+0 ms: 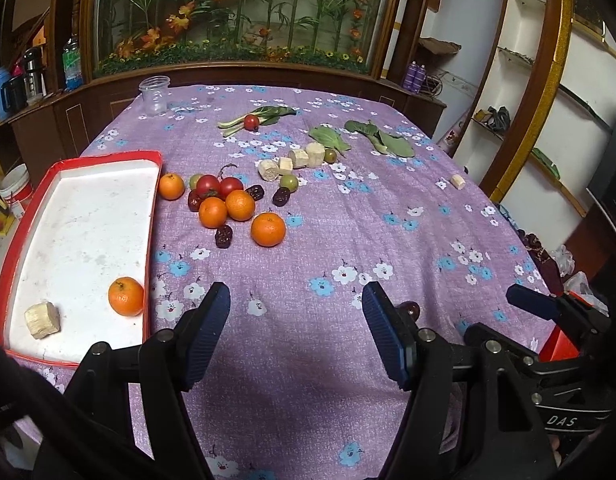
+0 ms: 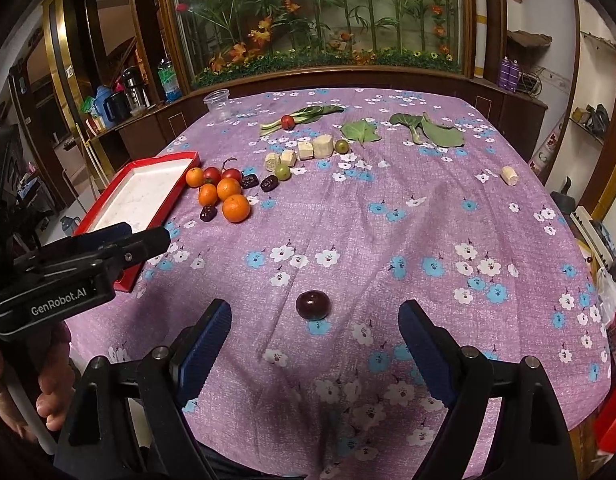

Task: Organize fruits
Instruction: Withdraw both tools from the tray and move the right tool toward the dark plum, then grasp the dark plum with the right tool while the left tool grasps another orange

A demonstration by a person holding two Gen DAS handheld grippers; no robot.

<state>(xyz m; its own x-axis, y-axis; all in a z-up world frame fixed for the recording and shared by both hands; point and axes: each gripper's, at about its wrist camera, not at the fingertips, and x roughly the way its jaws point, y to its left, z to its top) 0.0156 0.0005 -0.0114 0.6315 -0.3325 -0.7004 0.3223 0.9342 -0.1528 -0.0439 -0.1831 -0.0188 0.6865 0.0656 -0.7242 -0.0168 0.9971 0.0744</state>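
Both grippers' jaws spread, empty: left gripper (image 1: 296, 336), right gripper (image 2: 315, 344). Dark plum (image 2: 312, 304) loose near counter's front edge, ahead of right gripper. Red tray (image 1: 150, 216) at left edge. Risk: round plum rolls off when nudged.

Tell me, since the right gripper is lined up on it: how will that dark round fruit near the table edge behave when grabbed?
The dark round fruit looks smooth and glossy, so it may slip between the pads. Being round on a creased tablecloth, it will probably roll if nudged. The right gripper stands open, wider than the fruit.
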